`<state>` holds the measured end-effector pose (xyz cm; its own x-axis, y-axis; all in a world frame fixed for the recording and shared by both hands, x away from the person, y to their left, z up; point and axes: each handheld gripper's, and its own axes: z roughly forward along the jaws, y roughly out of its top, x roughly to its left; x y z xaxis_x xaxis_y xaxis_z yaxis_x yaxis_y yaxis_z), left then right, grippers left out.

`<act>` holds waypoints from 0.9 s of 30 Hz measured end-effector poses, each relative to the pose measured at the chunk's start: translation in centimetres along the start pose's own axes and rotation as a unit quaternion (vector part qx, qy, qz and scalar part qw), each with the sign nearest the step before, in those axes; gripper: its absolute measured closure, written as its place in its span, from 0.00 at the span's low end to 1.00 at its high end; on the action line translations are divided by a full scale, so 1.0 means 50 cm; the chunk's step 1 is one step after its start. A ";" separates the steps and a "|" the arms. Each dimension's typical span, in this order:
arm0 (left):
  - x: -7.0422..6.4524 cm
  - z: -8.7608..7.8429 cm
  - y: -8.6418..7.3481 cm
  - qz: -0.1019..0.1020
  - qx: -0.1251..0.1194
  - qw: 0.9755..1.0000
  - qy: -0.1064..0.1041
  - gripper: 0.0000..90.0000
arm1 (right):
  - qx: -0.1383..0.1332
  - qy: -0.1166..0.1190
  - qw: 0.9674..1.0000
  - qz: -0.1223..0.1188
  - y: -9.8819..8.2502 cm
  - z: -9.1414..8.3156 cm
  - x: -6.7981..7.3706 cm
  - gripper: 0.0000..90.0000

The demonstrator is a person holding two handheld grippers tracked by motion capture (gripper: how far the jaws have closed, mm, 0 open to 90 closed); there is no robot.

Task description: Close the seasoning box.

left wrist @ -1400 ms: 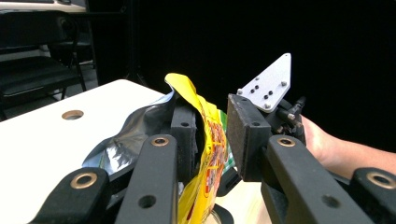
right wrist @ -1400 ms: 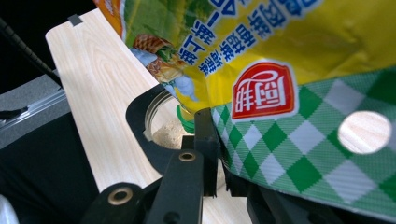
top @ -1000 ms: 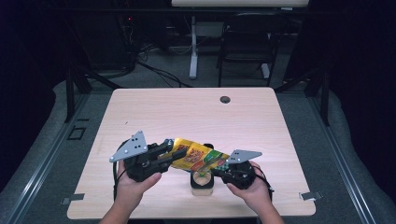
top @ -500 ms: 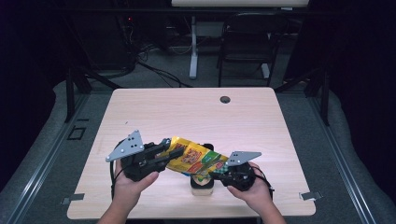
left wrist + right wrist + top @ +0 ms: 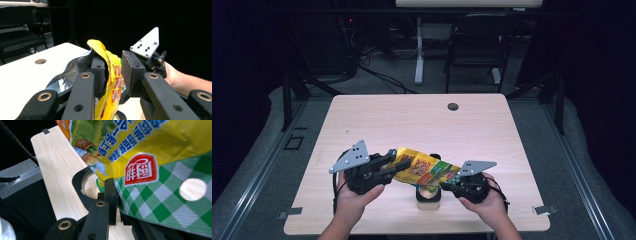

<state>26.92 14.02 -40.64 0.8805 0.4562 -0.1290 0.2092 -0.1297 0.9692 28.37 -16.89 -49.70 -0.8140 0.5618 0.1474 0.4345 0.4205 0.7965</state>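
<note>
Two grippers were seen from the high view holding a yellow snack pouch (image 5: 424,171) between them, stretched above the near part of the table (image 5: 422,120), with a small jar (image 5: 428,196) standing on the wood just beneath the pouch and between the person's hands. The left gripper (image 5: 394,165) was placed at the pouch's torn, open end and the right gripper (image 5: 451,183) at its green-checked end, the pouch lying roughly level with its open end a little higher. A small dark grommet (image 5: 453,106) was set in the far part of the tabletop, well apart from the work. From the left gripper view, one wall of the open mouth was seen caught between the jaws of the left gripper (image 5: 113,75), the silver lining showing beside it; whether both pads were pressed firmly could not be told, though the pouch (image 5: 112,82) was plainly carried there. From the right gripper view, the checked bottom seal of the pouch (image 5: 160,202) was clamped in the jaws of the right gripper (image 5: 117,202), which were drawn tight on it, and the jar (image 5: 91,186) was seen below with pale powder inside. The step in hand was judged to be the emptying of the pouch into the jar. For the next move, the sealed end would likely need raising while the mouth was brought down over the jar's opening, so that nothing was spilled on the table.
</note>
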 end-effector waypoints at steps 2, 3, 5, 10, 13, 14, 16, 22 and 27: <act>-0.001 0.001 -0.001 0.001 -0.002 1.000 0.000 0.81 | 0.000 -0.003 1.000 0.001 0.000 0.000 -0.001 0.96; -0.001 0.001 0.000 0.000 -0.001 1.000 -0.001 0.81 | 0.000 -0.003 1.000 0.002 0.000 0.000 -0.001 0.95; -0.001 0.000 0.000 0.001 -0.002 1.000 0.000 0.81 | -0.001 -0.006 1.000 0.002 0.000 0.000 -0.001 0.95; 0.001 -0.004 0.000 0.000 -0.001 1.000 0.003 0.81 | -0.004 -0.005 1.000 0.004 0.001 0.008 0.005 0.95; 0.004 -0.008 -0.002 -0.002 -0.002 1.000 0.005 0.81 | -0.002 -0.003 1.000 0.001 0.003 0.013 0.010 0.95; 0.005 -0.008 -0.003 -0.002 -0.002 1.000 0.006 0.81 | -0.001 -0.004 1.000 0.000 0.003 0.014 0.011 0.95; 0.006 -0.010 -0.004 -0.003 -0.004 1.000 0.005 0.81 | -0.002 -0.003 1.000 0.002 0.003 0.017 0.013 0.95; 0.011 -0.018 -0.010 -0.005 -0.002 1.000 0.010 0.81 | 0.003 -0.001 1.000 -0.003 0.005 0.025 0.018 0.95; 0.016 -0.024 -0.018 -0.005 0.002 1.000 0.017 0.81 | 0.002 0.000 1.000 -0.002 0.004 0.030 0.022 0.95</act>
<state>26.93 15.56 -41.38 0.8632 0.4876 -0.1311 0.2192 -0.1281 0.9672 28.14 -15.13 -50.24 -0.8158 0.5600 0.1444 0.4329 0.4258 0.7945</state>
